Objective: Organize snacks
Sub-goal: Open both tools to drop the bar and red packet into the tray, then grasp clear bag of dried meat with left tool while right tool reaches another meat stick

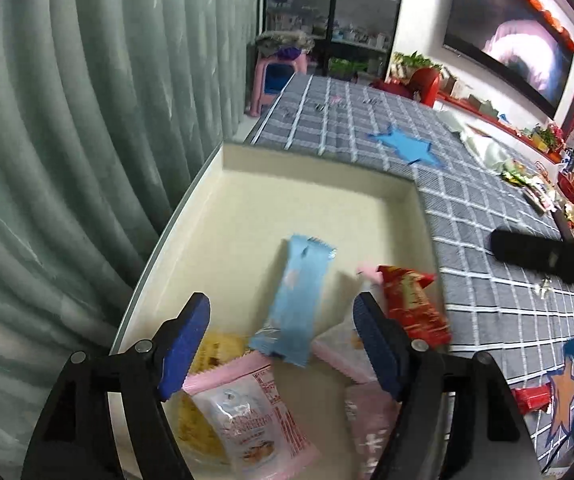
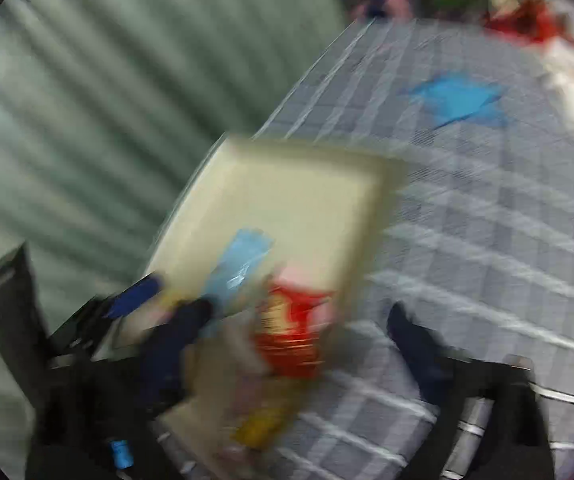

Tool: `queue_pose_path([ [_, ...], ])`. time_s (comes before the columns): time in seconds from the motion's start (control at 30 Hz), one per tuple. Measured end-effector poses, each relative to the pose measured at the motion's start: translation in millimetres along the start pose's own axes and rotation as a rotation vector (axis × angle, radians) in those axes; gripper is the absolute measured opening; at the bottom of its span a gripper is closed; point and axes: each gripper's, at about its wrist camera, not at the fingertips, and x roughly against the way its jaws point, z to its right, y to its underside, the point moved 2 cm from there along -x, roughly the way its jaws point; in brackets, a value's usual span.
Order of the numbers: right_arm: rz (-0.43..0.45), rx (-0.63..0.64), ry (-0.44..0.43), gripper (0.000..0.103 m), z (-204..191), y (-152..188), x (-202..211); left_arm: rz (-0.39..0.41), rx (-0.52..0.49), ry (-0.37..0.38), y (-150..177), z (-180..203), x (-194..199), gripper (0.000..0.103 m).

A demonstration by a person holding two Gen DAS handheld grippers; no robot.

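Here, both your hand-held grippers stand released over the snack tray.
Your left hand-held gripper [image 1: 281, 344] gapes above the cream rectangular tray [image 1: 319, 168] on the grey checked counter [image 1: 487, 224], the pale-blue wrapped bar [image 1: 295, 300] lying loose between its fingers; the red foil packet [image 1: 411, 304] leans at the tray's right wall, and your right hand-held gripper [image 2: 299, 320], blurred, is spread wide, gripping nothing.

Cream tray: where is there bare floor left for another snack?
Free: the cream tray's far half, between its back wall and the light blue wrapper. Crowded: the near end, where pink packets and the red wrapper overlap under the open left gripper.
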Motion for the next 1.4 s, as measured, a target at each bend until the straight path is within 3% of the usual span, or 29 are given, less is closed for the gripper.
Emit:
queue_pose_path([
  [0.13, 0.084, -0.171, 0.177, 0.103, 82.7, 2.0, 44.3, 0.051, -0.033, 0.047, -2.7, 28.5, 17.5, 0.078],
  [0.2, 0.078, -0.32, 0.289, 0.103, 137.8, 10.7, 57.6, 0.07, -0.068, 0.088, 0.7, 48.3, 25.2, 0.079],
  [0.3, 0.05, -0.518, 0.368, 0.103, 208.4, 35.7, 67.3, 0.064, -0.128, 0.136, 8.9, 76.6, 28.2, 0.079],
  [0.43, 0.018, -0.606, 0.327, 0.103, 233.9, 38.2, 49.7, 0.026, -0.187, 0.177, 22.7, 105.3, 27.3, 0.079],
  [0.53, 0.024, -0.533, 0.336, 0.103, 227.7, 14.4, 33.4, 0.016, -0.228, 0.168, 32.0, 118.6, 30.5, 0.079],
  [0.63, -0.022, -0.435, 0.415, 0.102, 220.2, -1.8, 6.8, 0.011, -0.264, 0.161, 41.2, 128.5, 33.2, 0.079],
  [0.67, -0.027, -0.401, 0.448, 0.091, 216.0, -2.3, 5.2, 0.012, -0.277, 0.165, 45.1, 130.4, 34.9, 0.079],
  [0.7, -0.031, -0.351, 0.484, 0.069, 209.4, -0.9, 5.3, 0.014, -0.296, 0.17, 49.1, 133.8, 36.3, 0.079],
  [0.77, -0.046, -0.251, 0.475, 0.047, 197.6, 11.4, 12.3, 0.012, -0.33, 0.171, 56.9, 139.0, 37.6, 0.08],
  [0.83, -0.057, -0.229, 0.433, 0.042, 193.5, 28.8, 21.9, 0.007, -0.367, 0.183, 63.3, 149.2, 36.9, 0.08],
  [0.87, -0.062, -0.225, 0.41, 0.028, 191.9, 39.7, 29.6, 0.005, -0.378, 0.191, 65.4, 151.5, 37.7, 0.08],
  [0.9, -0.071, -0.224, 0.386, 0.024, 190.7, 51.8, 37.6, 0.002, -0.4, 0.206, 69.9, 157.2, 39.1, 0.08],
  [1.13, -0.125, -0.212, 0.232, 0.025, 179.6, 135.2, 85.0, -0.034, -0.605, 0.313, 106.8, 205.1, 47.3, 0.08],
  [1.17, -0.12, -0.227, 0.241, 0.033, 182.7, 141.4, 90.8, -0.041, -0.628, 0.327, 111.5, 212.1, 48.2, 0.08],
  [1.2, -0.107, -0.238, 0.264, 0.064, 186.7, 144.9, 96.9, -0.045, -0.656, 0.325, 117.1, 222.3, 46.7, 0.08],
  [1.27, -0.037, -0.242, 0.339, 0.097, 195.0, 146.5, 110.7, -0.039, -0.671, 0.265, 121.0, 232.4, 43.9, 0.08],
  [1.4, 0.005, -0.198, 0.459, 0.097, 203.1, 145.2, 118.6, 0.028, -0.672, 0.238, 93.3, 242.2, 54.1, 0.08],
])
